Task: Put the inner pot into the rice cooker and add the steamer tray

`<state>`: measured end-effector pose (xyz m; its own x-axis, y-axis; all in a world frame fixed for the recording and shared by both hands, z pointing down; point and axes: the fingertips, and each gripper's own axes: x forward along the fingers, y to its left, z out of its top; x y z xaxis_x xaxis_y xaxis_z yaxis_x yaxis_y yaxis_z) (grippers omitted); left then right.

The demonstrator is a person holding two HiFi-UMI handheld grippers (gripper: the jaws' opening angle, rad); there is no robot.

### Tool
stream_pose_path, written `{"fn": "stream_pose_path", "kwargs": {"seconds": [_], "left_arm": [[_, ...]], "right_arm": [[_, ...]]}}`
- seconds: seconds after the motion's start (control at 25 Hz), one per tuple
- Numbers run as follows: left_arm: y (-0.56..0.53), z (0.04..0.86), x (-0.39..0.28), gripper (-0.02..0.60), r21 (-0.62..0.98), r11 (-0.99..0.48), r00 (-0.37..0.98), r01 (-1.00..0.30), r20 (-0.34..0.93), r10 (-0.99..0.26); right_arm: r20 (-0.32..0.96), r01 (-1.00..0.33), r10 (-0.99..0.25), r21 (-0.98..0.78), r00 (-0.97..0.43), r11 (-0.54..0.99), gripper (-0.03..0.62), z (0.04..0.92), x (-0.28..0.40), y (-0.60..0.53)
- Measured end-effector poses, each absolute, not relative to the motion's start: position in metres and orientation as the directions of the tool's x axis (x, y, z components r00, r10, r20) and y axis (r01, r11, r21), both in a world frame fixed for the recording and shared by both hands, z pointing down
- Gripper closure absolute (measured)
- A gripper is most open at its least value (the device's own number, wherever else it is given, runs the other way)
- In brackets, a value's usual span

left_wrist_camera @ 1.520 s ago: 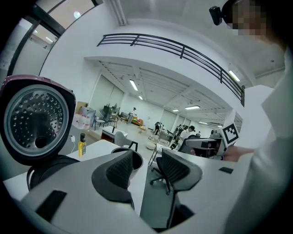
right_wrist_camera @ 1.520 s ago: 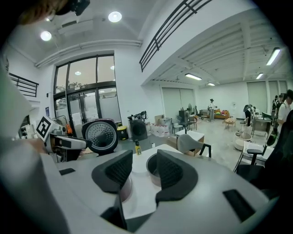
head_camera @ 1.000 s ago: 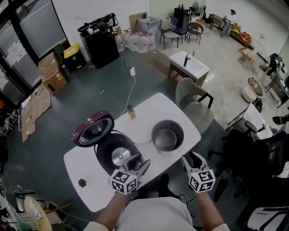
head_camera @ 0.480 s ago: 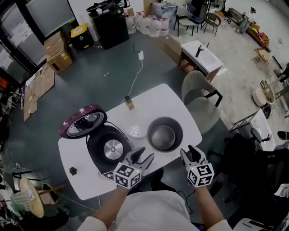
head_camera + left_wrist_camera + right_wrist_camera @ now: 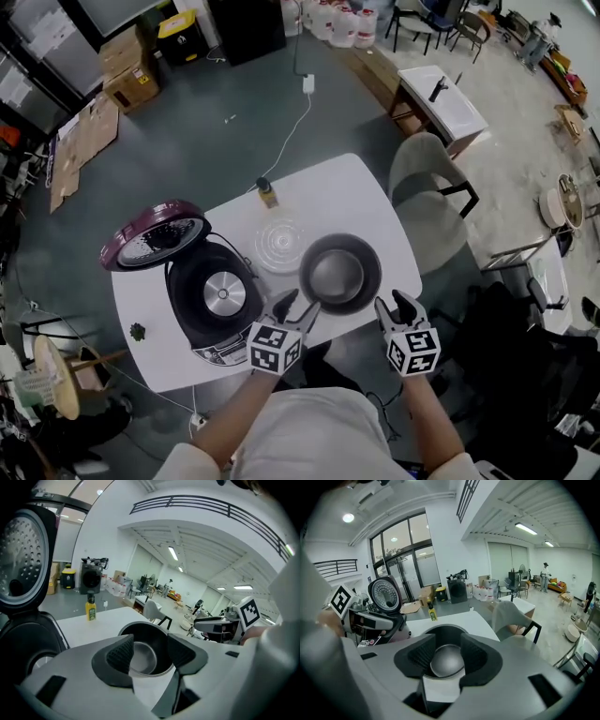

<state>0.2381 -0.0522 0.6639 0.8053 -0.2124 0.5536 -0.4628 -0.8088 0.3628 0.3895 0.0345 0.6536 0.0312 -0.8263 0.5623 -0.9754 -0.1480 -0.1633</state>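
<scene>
1. The inner pot (image 5: 339,273) stands upright and empty on the counter (image 5: 356,192), just right of the rice cooker (image 5: 214,300). It is not yet in the cooker.
2. The left claw (image 5: 298,305) is just short of the pot's near-left rim. Its jaws are opening, and they grip nothing: the left gripper view shows the pot (image 5: 145,651) through the gap, beyond the pads.
3. The right claw (image 5: 393,302) is released too. It has nothing between its jaws and is lined up on the near-right rim, with the pot (image 5: 446,660) straight ahead.
4. Over the last second both claws have dropped and closed in on the pot from the near side. The pot itself has not moved. That looks like the final approach to a two-sided lift.
5. The cooker's lid (image 5: 155,234) is thrown back and its cavity is bare, ready to receive the pot.
6. The clear steamer tray (image 5: 279,242) lies flat behind, between cooker and pot, with a small bottle (image 5: 268,193) past it.
</scene>
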Motion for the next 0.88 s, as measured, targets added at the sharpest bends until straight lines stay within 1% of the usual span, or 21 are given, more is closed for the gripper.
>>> {"fn": "stream_pose_path", "kwargs": {"seconds": [0.12, 0.24, 0.52, 0.76, 0.88], "left_arm": [[-0.06, 0.687, 0.243, 0.325, 0.346, -0.777, 0.763, -0.526, 0.596, -0.251], [-0.067, 0.707, 0.245, 0.324, 0.335, -0.747, 0.727, -0.573, 0.629, -0.275], [-0.078, 0.754, 0.25, 0.321, 0.329, -0.699, 0.661, -0.635, 0.701, -0.27], [-0.091, 0.787, 0.25, 0.307, 0.32, -0.637, 0.6, -0.702, 0.747, -0.286], [-0.093, 0.8, 0.252, 0.299, 0.327, -0.612, 0.581, -0.72, 0.767, -0.273]], "right_arm": [[0.589, -0.977, -0.808, -0.164, 0.016, -0.139, 0.414, 0.674, 0.4, 0.027], [0.617, -0.978, -0.787, -0.161, 0.005, -0.132, 0.414, 0.695, 0.408, 0.017], [0.68, -0.979, -0.733, -0.155, -0.008, -0.132, 0.413, 0.741, 0.425, -0.003], [0.725, -0.976, -0.689, -0.155, -0.008, -0.152, 0.411, 0.777, 0.439, -0.017], [0.742, -0.975, -0.671, -0.156, -0.01, -0.159, 0.41, 0.79, 0.445, -0.022]]}}
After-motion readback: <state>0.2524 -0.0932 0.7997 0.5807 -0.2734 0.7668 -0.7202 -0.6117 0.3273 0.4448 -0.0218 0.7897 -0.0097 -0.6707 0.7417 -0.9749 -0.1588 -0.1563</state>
